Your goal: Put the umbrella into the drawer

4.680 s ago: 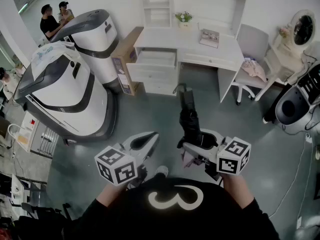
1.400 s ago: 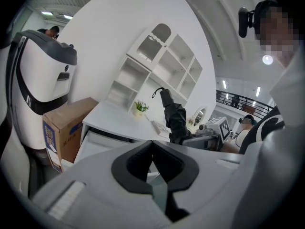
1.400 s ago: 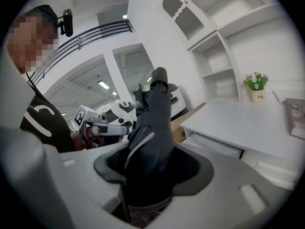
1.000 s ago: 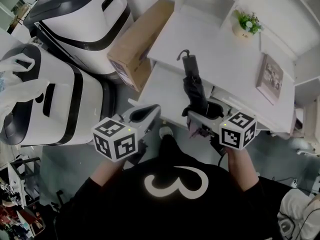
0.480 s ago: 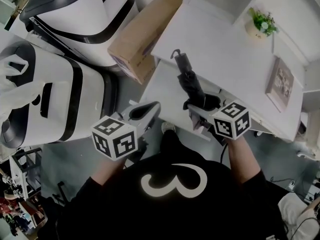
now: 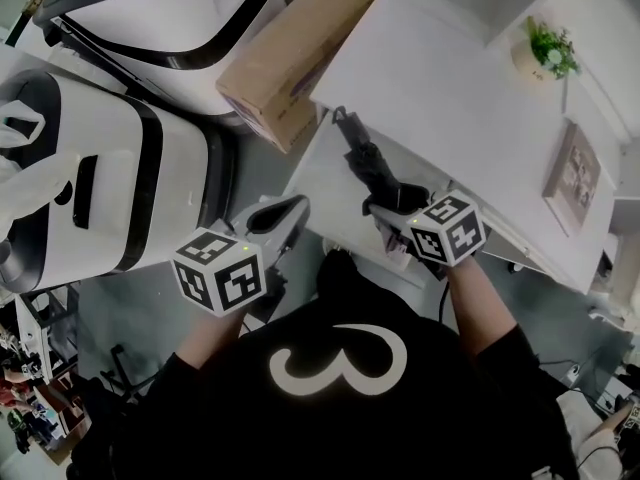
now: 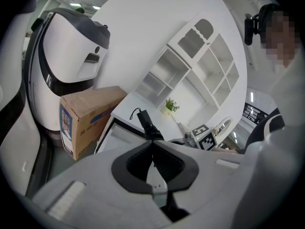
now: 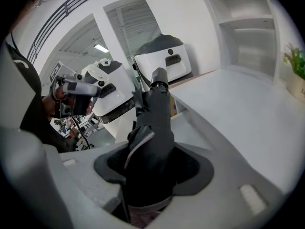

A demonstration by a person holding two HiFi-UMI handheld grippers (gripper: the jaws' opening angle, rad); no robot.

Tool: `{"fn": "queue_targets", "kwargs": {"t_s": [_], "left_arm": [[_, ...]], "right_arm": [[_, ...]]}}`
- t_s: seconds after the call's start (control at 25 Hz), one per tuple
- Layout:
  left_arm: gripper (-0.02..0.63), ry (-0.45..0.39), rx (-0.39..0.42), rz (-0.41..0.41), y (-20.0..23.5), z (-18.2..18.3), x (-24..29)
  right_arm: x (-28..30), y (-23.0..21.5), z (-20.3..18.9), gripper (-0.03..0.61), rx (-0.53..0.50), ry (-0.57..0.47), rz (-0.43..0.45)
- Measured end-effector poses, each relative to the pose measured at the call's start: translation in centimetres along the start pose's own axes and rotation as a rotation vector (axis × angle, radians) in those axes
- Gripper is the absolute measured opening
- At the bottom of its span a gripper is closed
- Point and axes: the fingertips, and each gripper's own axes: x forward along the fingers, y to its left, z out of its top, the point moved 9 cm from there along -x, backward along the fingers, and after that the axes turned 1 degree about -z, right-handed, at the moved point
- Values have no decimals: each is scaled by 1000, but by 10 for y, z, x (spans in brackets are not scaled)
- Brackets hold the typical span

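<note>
Clamping the folded black umbrella (image 6: pixel 372 168) at its thick end, the right gripper (image 6: pixel 388 208) holds it slanting over the open drawer (image 6: pixel 322 190) of the white desk (image 6: pixel 440 88), strap end pointing away. The left gripper (image 7: pixel 153 149), jaws closed together and empty, hangs near the drawer's corner.

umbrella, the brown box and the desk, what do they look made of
Umbrella: black woven fabric, likely nylon, matte, with soft folds and a pale-edged strap; its far end looks like hard plastic. Box: brown cardboard, dull, with printing on its side. Desk: smooth white painted or laminated board, probably wood-based.
</note>
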Motion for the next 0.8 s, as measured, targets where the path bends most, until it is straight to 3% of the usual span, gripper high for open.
{"fn": "queue_targets", "kwargs": {"t_s": [0.32,0.8], "left_arm": [[9,20,-28,48,17,-4,-1],[9,71,-53,62,34,-9,9]], "right_arm": [[44,-17,-19,236,-94,157,-17],[102,-48,-53,236,-129,346,-36]]}}
